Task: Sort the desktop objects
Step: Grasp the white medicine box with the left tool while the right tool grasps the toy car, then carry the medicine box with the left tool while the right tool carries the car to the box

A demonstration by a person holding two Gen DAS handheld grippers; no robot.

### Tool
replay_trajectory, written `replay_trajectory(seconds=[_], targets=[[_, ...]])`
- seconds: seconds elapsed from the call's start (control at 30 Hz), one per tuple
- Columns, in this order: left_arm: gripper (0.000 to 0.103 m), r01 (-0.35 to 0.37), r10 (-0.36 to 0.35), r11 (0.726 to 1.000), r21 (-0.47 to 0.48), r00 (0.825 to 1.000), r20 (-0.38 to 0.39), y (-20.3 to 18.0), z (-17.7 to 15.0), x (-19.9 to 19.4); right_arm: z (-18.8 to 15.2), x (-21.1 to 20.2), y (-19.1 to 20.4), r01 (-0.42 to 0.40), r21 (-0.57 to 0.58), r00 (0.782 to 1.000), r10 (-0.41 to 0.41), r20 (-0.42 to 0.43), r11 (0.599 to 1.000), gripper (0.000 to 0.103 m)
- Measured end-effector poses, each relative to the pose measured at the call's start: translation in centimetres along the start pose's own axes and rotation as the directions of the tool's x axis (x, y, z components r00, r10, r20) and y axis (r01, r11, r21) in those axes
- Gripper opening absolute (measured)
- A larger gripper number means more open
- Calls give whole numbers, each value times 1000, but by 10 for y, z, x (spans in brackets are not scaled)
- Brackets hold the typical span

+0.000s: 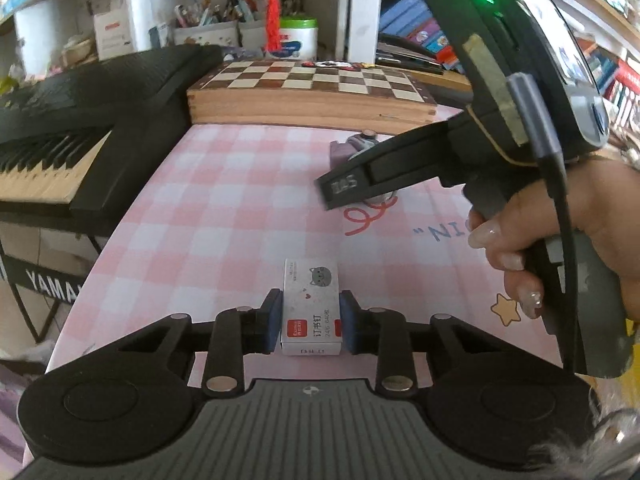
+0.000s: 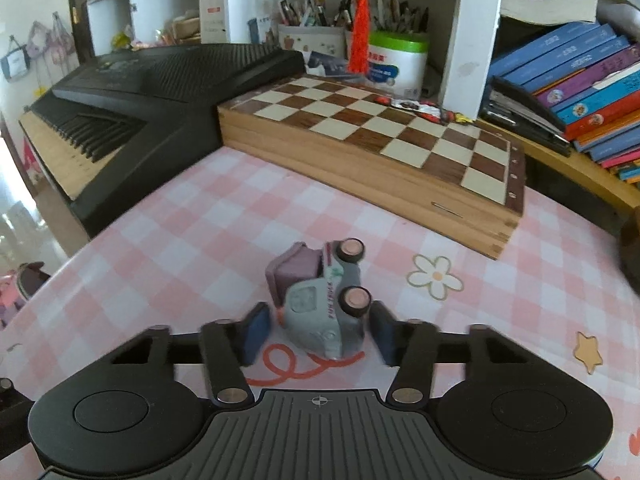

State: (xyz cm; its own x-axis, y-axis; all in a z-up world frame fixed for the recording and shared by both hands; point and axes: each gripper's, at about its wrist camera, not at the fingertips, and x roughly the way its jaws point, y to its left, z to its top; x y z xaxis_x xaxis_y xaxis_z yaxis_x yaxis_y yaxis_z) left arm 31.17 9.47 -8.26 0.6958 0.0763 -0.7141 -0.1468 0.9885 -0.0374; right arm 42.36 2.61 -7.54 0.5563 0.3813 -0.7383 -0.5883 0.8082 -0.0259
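Note:
A small white staple box (image 1: pixel 312 306) with a grey cat picture lies on the pink checked desk mat (image 1: pixel 224 216). My left gripper (image 1: pixel 311 326) is shut on the staple box, both blue pads pressed against its sides. A grey and purple toy truck (image 2: pixel 320 300) lies on its side, wheels facing right, on the mat (image 2: pixel 192 248). My right gripper (image 2: pixel 318 332) is open with the truck's front between its fingers; the pads stand apart from it. In the left wrist view the right gripper (image 1: pixel 352 188) covers most of the truck (image 1: pixel 352 146).
A wooden chessboard box (image 2: pixel 380 148) lies at the back of the mat. A black keyboard (image 2: pixel 132 92) runs along the left. Pen holders (image 2: pixel 312 36), a green-lidded tub (image 2: pixel 396 60) and stacked books (image 2: pixel 572 88) stand on shelves behind.

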Motion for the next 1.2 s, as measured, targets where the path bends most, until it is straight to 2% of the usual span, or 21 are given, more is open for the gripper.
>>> replay_trajectory(seconds=[0.13, 0.5, 0.77, 1.03, 1.2], targets=[[27, 11, -10, 999, -34, 1000, 22, 9, 4, -9, 2, -6, 0, -12, 13, 1000, 12, 6, 1000, 41], [27, 51, -48, 998, -31, 994, 94, 15, 15, -44, 0, -53, -8, 15, 106, 997, -22, 73, 994, 40], [27, 82, -75, 995, -48, 987, 140, 22, 10, -79, -17, -98, -2, 9, 140, 995, -23, 100, 990, 40], [27, 123, -114, 991, -51, 982, 153, 29, -3, -110, -41, -141, 13, 15, 112, 993, -28, 115, 994, 40], [27, 155, -146, 987, -47, 976, 162, 33, -12, -130, -57, -168, 17, 24, 136, 992, -41, 117, 990, 40]])
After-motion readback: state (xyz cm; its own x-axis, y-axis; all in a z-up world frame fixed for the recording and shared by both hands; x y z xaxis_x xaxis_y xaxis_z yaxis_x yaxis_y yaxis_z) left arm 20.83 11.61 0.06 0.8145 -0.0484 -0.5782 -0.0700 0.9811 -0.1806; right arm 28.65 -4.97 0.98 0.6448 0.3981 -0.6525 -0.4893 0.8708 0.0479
